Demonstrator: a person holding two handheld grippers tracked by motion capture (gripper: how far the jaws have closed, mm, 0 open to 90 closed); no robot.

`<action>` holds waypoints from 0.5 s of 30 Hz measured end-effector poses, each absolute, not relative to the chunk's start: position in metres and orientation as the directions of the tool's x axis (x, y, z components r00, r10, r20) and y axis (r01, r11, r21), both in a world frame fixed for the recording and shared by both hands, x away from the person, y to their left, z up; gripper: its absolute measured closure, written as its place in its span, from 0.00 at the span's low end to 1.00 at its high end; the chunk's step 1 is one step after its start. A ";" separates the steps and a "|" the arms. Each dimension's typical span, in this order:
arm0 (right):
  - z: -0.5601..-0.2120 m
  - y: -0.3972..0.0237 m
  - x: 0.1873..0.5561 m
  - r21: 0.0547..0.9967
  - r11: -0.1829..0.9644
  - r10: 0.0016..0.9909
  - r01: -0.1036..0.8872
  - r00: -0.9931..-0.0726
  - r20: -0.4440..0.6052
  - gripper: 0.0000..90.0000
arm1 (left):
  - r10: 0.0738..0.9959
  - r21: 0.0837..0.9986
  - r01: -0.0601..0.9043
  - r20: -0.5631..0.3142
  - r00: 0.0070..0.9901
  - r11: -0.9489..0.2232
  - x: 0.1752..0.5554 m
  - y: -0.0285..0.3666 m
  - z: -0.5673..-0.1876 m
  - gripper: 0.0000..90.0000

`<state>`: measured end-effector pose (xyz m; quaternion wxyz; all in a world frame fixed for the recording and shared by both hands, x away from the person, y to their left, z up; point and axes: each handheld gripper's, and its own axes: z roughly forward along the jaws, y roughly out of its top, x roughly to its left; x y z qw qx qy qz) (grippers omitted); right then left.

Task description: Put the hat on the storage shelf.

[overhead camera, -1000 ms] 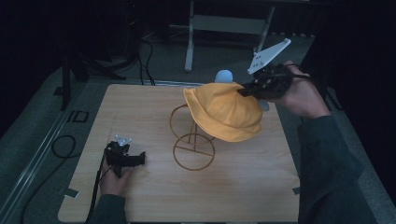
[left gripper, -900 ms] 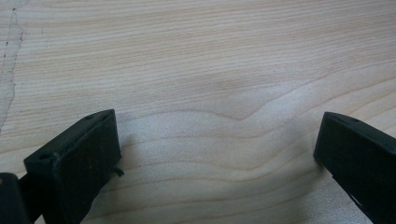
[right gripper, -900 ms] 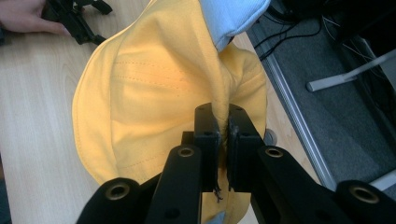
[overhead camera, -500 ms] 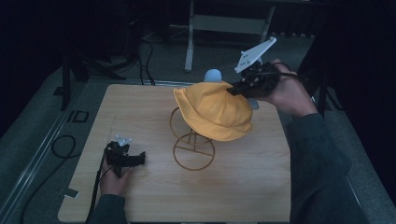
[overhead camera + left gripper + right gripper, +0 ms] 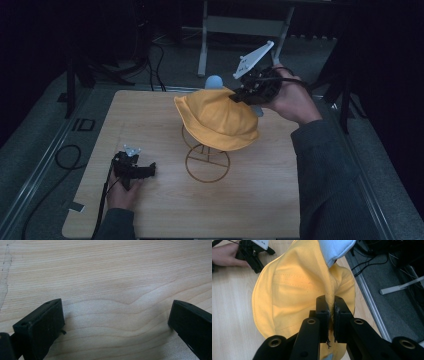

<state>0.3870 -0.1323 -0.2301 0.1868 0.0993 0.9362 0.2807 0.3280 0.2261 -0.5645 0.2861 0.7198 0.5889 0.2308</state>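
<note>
Nearest to the person, the left gripper point(image 5: 134, 169) rests low on the tabletop point(image 5: 260, 200), near the front left corner. Its jaws stand wide apart, with only bare wood between them in the left gripper view. It is well apart from the hat.

A little farther in, near the middle of the tabletop, stands a thin wire stand point(image 5: 206, 159) with a round ring at its foot. The yellow hat point(image 5: 217, 119) hangs over the top of this stand, tilted, with its brim drooping toward the front right.

Farther back and to the right, the right gripper point(image 5: 239, 96) comes in at the hat's far right edge. Its jaws are squeezed together on a fold of the yellow cloth; the right gripper view shows the fold point(image 5: 331, 302) pinched between the two black jaws. Just behind the hat sits something pale blue point(image 5: 215, 81), and it touches or sits very close to the hat's back.

What matters most for the next move, I think, is that the hat sits down and to the left of the right hand, with the stand below it. So the right hand, which already has the hat, is the one to guide it down onto the stand. The left hand is too far away to help right now.
</note>
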 end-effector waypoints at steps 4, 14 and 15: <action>-0.237 -0.121 0.388 0.546 0.834 0.277 0.079 -0.916 -0.291 0.94 | 0.980 0.683 0.716 -0.004 0.200 -0.144 0.328 0.226 -0.564 0.00; -0.244 -0.090 0.387 0.512 0.857 0.241 0.058 -0.923 -0.299 0.93 | 0.980 0.683 0.716 -0.006 0.200 -0.142 0.328 0.226 -0.565 0.00; -0.245 -0.088 0.387 0.509 0.859 0.238 0.059 -0.925 -0.295 0.93 | 0.980 0.684 0.716 -0.006 0.199 -0.141 0.328 0.226 -0.565 0.00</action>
